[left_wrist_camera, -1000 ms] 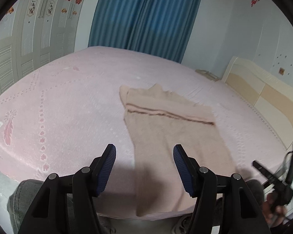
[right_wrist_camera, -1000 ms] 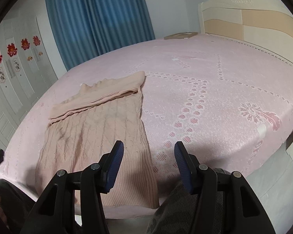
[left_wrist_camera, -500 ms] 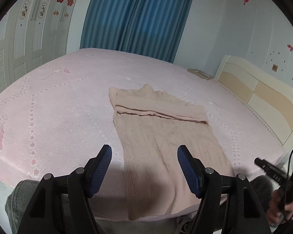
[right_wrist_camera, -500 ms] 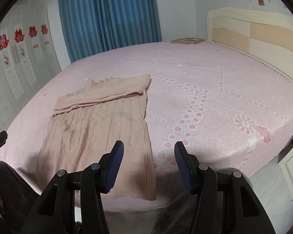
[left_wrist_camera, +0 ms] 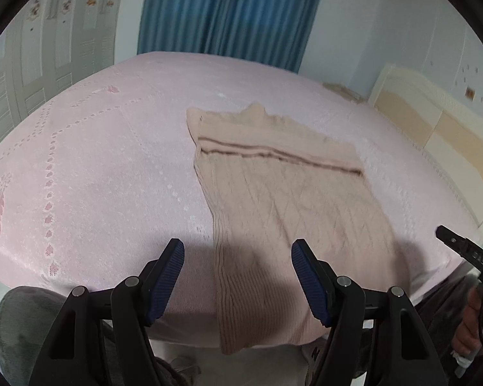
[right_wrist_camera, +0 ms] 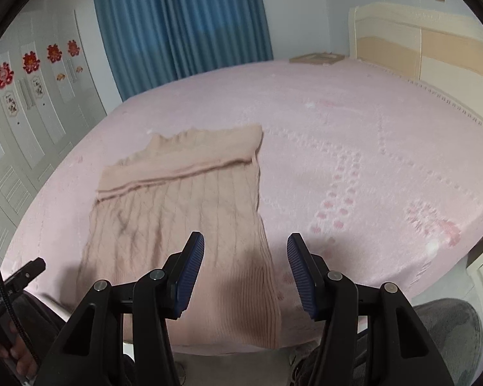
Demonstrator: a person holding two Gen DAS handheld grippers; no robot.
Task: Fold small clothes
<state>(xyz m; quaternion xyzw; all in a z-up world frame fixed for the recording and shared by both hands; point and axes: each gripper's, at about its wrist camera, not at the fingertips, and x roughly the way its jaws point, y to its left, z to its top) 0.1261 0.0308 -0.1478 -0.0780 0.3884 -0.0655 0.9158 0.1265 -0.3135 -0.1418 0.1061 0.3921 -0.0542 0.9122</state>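
While nothing is gripped yet, hovering above the near edge of the wide pink embossed bedspread (left_wrist_camera: 90, 160), with white panelled wardrobe doors bearing red paper cut-outs (right_wrist_camera: 29, 74) at far left and pleated blue curtains (left_wrist_camera: 228, 13) beyond. Next, left gripper (left_wrist_camera: 237, 276) with black arms and ribbed blue pads: spread apart, empty, straddling the left near corner of the beige cable-knit sweater (left_wrist_camera: 283, 212), probably lined up for a pinch at that hem corner. Lying flat near the middle of the bed, sleeves apparently tucked across the far end under a folded band, ribbed hem draped slightly over the near edge, likely left there so both corners can be reached from where the person stands. Further right, right gripper (right_wrist_camera: 245, 268): likewise parted, clasping nothing, poised over the right near corner of the same garment, left pad above knit, right pad above bare bedspread. Symmetric posture suggesting a lift of the hem toward the collar. At far right, cream and tan padded headboard (right_wrist_camera: 434, 45), well apart.
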